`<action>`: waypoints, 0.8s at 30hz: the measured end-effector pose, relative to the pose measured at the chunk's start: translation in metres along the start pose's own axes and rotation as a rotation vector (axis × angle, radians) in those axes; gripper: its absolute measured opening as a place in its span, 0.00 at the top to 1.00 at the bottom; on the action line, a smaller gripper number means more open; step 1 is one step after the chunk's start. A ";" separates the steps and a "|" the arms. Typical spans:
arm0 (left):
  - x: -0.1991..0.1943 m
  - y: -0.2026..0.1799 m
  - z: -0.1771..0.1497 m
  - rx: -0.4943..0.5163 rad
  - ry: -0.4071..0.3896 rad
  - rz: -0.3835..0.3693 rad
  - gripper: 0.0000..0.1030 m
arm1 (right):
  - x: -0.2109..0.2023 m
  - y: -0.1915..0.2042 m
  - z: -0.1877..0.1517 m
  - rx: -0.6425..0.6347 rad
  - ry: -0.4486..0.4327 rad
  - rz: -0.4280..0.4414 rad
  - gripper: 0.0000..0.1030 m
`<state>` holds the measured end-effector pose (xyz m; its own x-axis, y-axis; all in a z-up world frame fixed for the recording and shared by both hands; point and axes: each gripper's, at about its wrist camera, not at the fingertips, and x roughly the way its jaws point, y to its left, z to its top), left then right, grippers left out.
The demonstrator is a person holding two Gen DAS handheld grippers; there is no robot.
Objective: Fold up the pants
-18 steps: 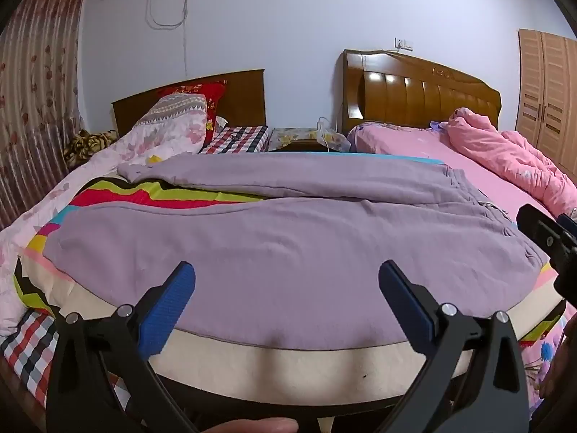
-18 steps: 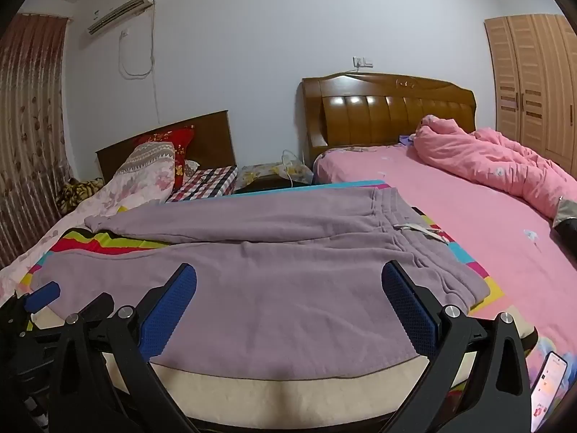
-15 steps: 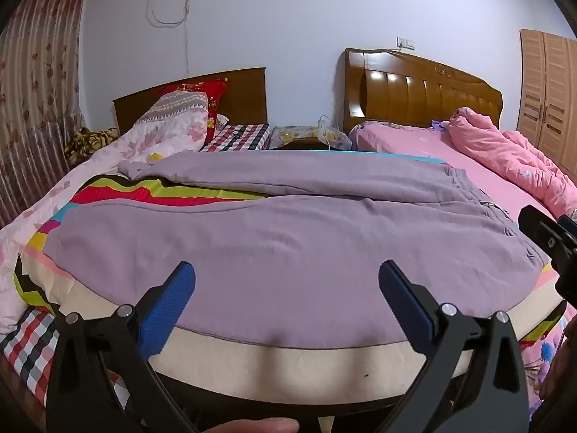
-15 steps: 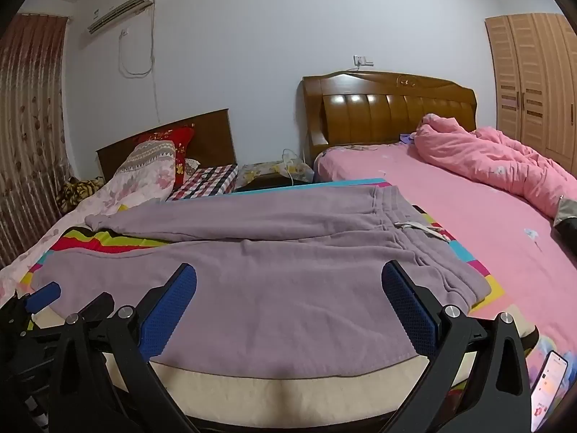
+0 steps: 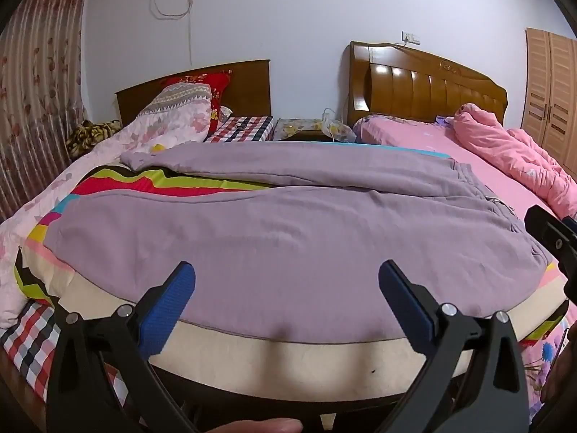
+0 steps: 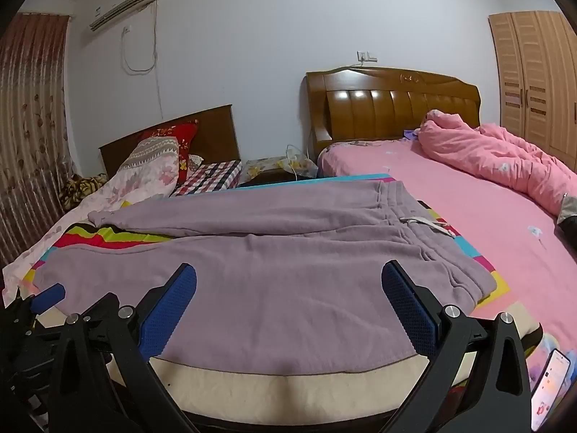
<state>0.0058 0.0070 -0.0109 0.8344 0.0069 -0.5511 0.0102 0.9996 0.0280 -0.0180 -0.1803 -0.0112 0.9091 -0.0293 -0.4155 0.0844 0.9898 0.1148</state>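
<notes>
Mauve pants (image 5: 288, 231) lie spread flat on a striped colourful mat (image 5: 151, 184) on the bed, waistband to the right, legs pointing left and slightly apart. They also show in the right wrist view (image 6: 274, 263), with a white drawstring (image 6: 425, 223) at the waist. My left gripper (image 5: 286, 281) is open and empty, just above the near edge of the near leg. My right gripper (image 6: 288, 285) is open and empty, over the near edge toward the waist.
A pink quilt (image 6: 497, 166) is heaped on the pink bed at the right. Pillows (image 5: 173, 115) lie at the back left by a dark headboard. A phone (image 6: 548, 386) sits at the lower right. A wardrobe (image 6: 533, 79) stands at the far right.
Both grippers have edged slightly forward toward the pants. Nothing was grasped and the pants have not moved.
</notes>
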 end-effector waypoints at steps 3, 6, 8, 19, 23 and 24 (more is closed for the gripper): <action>0.000 0.000 -0.001 -0.002 0.006 0.002 0.01 | 0.003 -0.001 -0.003 0.004 0.007 0.004 0.04; 0.002 0.000 -0.001 -0.003 0.013 0.002 0.01 | 0.003 0.000 -0.004 0.005 0.009 0.005 0.04; 0.003 0.000 -0.002 -0.004 0.017 0.003 0.01 | 0.004 0.000 -0.006 0.005 0.011 0.005 0.04; 0.004 0.002 -0.003 -0.011 0.029 0.004 0.01 | 0.004 0.000 -0.005 0.010 0.027 0.009 0.04; 0.004 0.002 -0.003 -0.012 0.031 0.004 0.01 | 0.004 0.002 -0.005 0.007 0.032 0.008 0.04; 0.005 0.003 -0.003 -0.014 0.032 0.004 0.01 | 0.004 0.002 -0.004 0.006 0.034 0.007 0.04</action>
<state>0.0081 0.0097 -0.0160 0.8164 0.0117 -0.5774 -0.0009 0.9998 0.0189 -0.0155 -0.1781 -0.0165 0.8952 -0.0174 -0.4454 0.0804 0.9892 0.1229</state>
